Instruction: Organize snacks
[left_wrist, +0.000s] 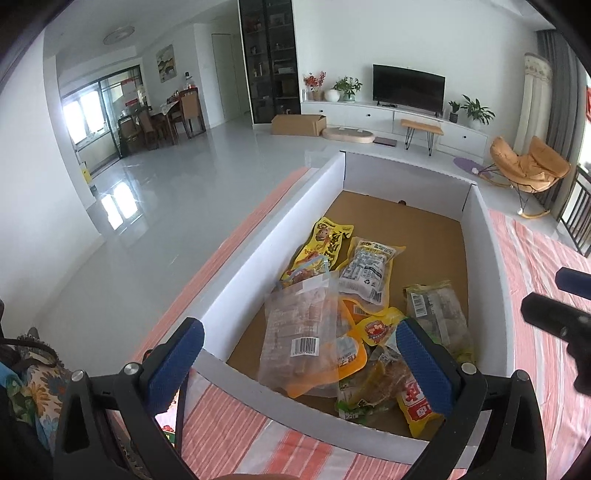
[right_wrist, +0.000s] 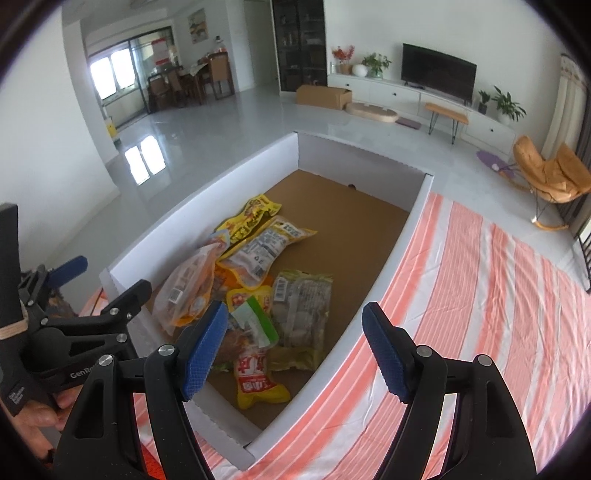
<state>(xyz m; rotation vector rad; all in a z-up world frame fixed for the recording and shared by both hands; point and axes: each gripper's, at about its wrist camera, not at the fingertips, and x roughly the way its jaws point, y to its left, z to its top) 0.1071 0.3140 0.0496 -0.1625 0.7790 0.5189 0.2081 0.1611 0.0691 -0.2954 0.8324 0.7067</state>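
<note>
Snacks are gathered in the near half of a white-walled box with a brown cardboard floor, which is set on a cloth striped in orange and white. All positions below are given relative to the box.

Inside the box, toward its near end:
- A clear packet with a barcode is laid on top of the pile, on the left side.
- A yellow packet is placed just beyond the clear packet, toward the middle of the floor.
- A packet with a white label is laid beside the yellow packet, on its right, and partly overlaps the pile.
- A green-tinted packet is placed along the right wall, touching the pile.
- A yellow packet with red print is located nearest the near wall.

The far half of the floor is seen as bare cardboard.

The left gripper is held above the near wall, with its blue pads wide apart and nothing between them. One finger is seen over the left wall, the other over the pile.

The right gripper is held above the near right corner, with its fingers spread and nothing gripped. Its left pad is over the pile; its right pad is over the cloth outside the right wall.

Beyond the far wall, a television on a low white cabinet and an orange chair are visible.
</note>
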